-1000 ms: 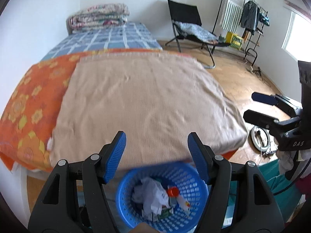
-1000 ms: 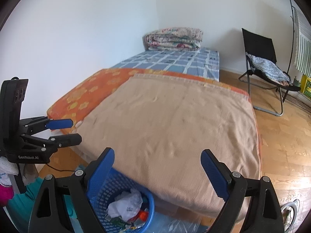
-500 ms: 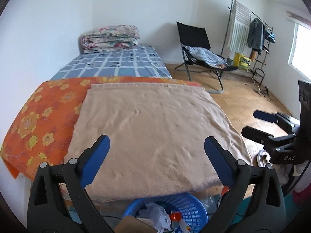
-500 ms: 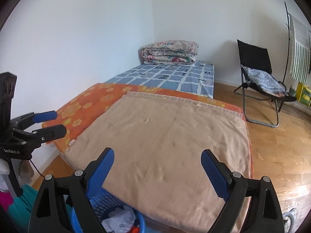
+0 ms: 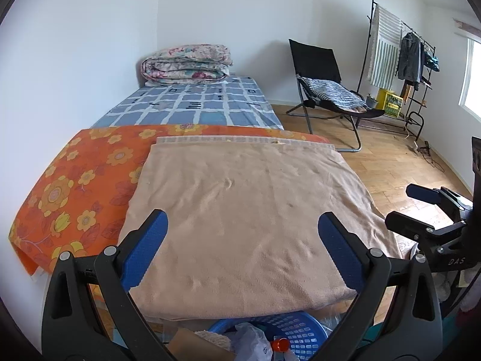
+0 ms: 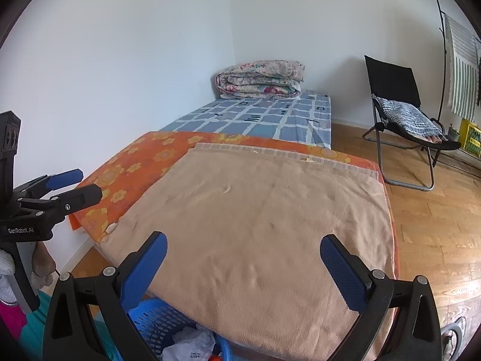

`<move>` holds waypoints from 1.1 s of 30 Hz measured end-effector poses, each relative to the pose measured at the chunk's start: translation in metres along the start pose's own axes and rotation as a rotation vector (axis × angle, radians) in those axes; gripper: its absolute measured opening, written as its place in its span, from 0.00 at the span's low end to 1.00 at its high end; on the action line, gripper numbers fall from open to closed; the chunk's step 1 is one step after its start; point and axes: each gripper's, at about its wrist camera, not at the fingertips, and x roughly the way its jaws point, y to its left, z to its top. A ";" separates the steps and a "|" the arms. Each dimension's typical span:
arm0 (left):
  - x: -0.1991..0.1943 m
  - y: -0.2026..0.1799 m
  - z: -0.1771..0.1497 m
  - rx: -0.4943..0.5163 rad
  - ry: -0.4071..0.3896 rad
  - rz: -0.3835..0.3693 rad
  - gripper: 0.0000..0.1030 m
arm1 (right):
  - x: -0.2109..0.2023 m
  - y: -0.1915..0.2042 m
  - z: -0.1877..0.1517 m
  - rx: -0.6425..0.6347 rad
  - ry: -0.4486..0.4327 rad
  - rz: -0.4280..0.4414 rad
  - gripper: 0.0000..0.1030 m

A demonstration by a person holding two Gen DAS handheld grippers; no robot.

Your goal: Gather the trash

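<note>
A: Start nearest you. Your left claw [image 5: 242, 251] has its jaws spread wide and holds nothing. A second ago those jaws were closer together and pointed down into the blue basket [image 5: 296, 329]; now they have opened out and tilted up toward the bed.

B: And the right one?

A: Your right claw [image 6: 243, 266] is also wide apart and empty. It has risen in the same way, though its jaws kept the same spread. From its camera the blue basket [image 6: 156, 320] has slid to the bottom left corner.

B: So where is the trash?

A: It sits in the basket, on the floor at the foot of the bed. You can see crumpled white paper [image 5: 251, 341] and an orange cap [image 5: 279, 344] in it from the left camera, and the paper [image 6: 192, 344] again from the right. A brown cardboard piece [image 5: 192, 346] shows just beside the basket's near rim; I cannot tell whether it lies inside.

B: What does the lift mean for you?

A: I judge you have finished a drop and are now scanning for more. Past the basket, the tan blanket [image 5: 240, 210] looks bare, with only small specks near its far edge [image 5: 278, 142], too small to name. Beyond lie the orange flowered sheet [image 5: 87, 180], the blue checked sheet [image 5: 195, 108] and the folded quilt [image 5: 188, 64]. No litter shows on them.
</note>
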 end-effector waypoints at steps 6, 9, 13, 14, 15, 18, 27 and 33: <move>0.007 0.005 -0.005 -0.017 0.023 0.018 0.99 | 0.001 -0.002 -0.001 0.012 0.007 0.001 1.00; 0.007 0.005 -0.007 -0.016 0.026 0.021 0.99 | 0.001 -0.001 -0.001 0.013 0.006 0.000 1.00; 0.008 0.005 -0.008 -0.015 0.029 0.017 0.99 | 0.002 -0.001 -0.002 0.009 0.005 -0.002 1.00; 0.008 0.005 -0.010 -0.014 0.031 0.016 0.99 | 0.002 -0.002 -0.002 0.008 0.004 -0.005 1.00; 0.008 0.005 -0.011 -0.014 0.032 0.016 0.99 | 0.002 -0.002 -0.002 0.007 0.004 -0.006 1.00; 0.009 0.005 -0.012 -0.013 0.034 0.017 0.99 | 0.002 -0.003 -0.004 0.011 0.008 -0.006 1.00; 0.010 0.005 -0.016 -0.012 0.036 0.016 0.99 | 0.004 -0.003 -0.006 0.012 0.021 -0.006 1.00; 0.010 0.004 -0.016 -0.013 0.038 0.016 0.99 | 0.005 -0.003 -0.006 0.013 0.022 -0.005 1.00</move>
